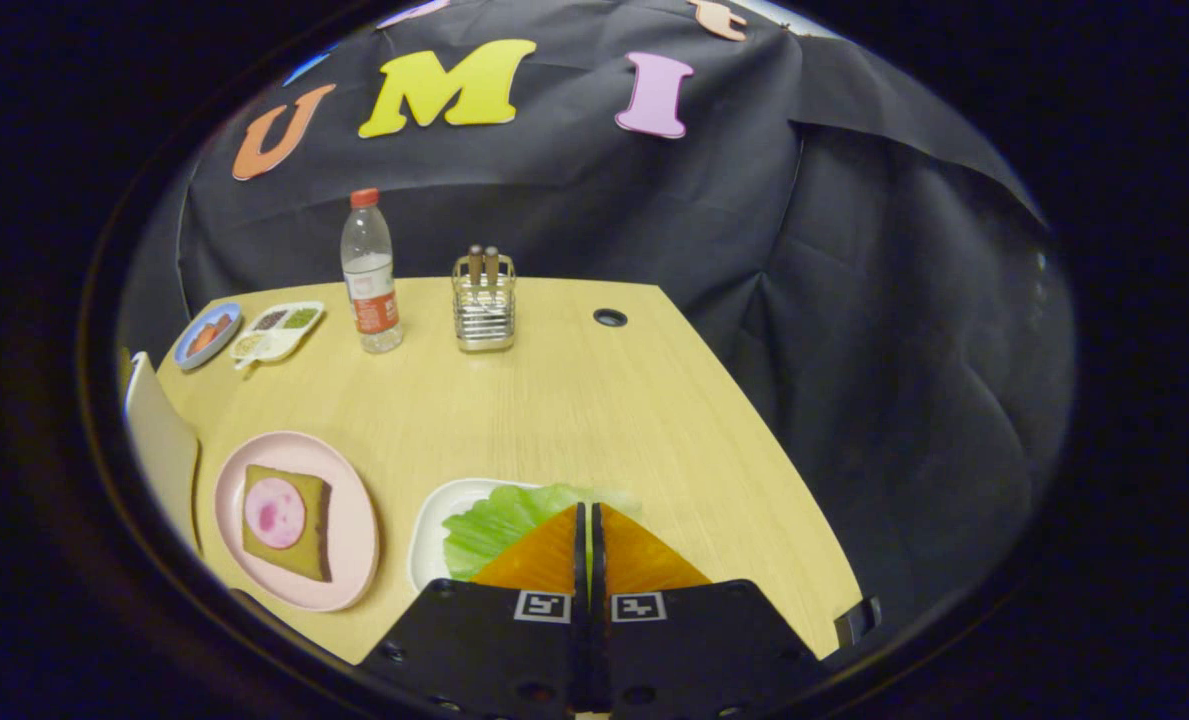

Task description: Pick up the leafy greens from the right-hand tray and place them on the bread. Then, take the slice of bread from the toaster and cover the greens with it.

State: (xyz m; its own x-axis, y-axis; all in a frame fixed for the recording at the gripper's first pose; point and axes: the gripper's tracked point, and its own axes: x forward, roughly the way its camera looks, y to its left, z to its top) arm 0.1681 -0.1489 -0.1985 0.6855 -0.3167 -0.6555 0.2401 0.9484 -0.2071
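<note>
My hand-held gripper [588, 512]: pressed together, empty, over the leafy greens [499, 520].
Risk: a closed approach would shove leaves off the white tray [432, 535].

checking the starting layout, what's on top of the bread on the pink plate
A round pink slice of ham lies on the square bread on the round pink plate; no greens yet. The bread beneath the ham is hidden.
</note>
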